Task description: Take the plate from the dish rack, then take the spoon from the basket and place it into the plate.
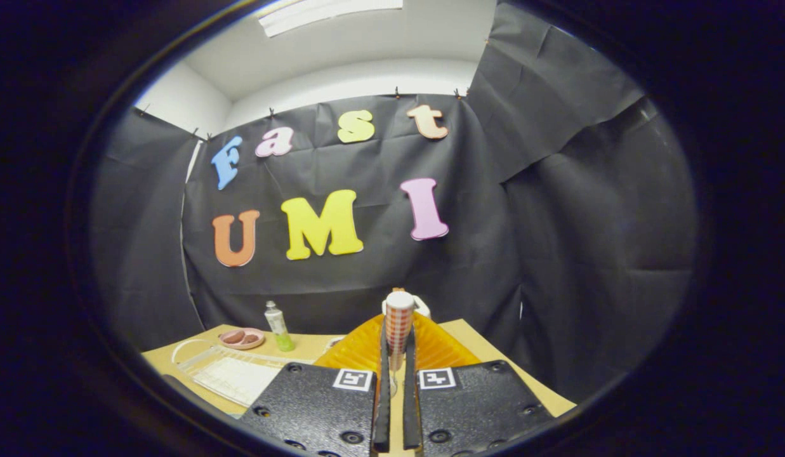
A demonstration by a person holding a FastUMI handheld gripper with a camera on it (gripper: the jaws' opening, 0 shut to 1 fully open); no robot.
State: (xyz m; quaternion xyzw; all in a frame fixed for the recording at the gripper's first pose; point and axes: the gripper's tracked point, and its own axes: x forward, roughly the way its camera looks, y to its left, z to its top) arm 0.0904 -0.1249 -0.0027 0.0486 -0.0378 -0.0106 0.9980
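Observation:
My gripper (pixel 397 362) is shut on the spoon (pixel 399 320), both fingers pressing its sides. The spoon's orange-checked handle with a white end sticks up above the fingertips (pixel 384 355); its lower part is hidden between them. The orange ribbed plate (pixel 443 349) lies on the wooden table (pixel 519 374) just ahead of and under the fingers, spreading out to both sides of the spoon. A white object (pixel 422 306), possibly the basket, peeks out behind the spoon's top.
To the left of the fingers lies a clear plastic rack or tray (pixel 230 374). Beyond it stand a small pink dish with brown pieces (pixel 242 338) and a green bottle (pixel 278 325). The black booth wall closes in behind and to the right.

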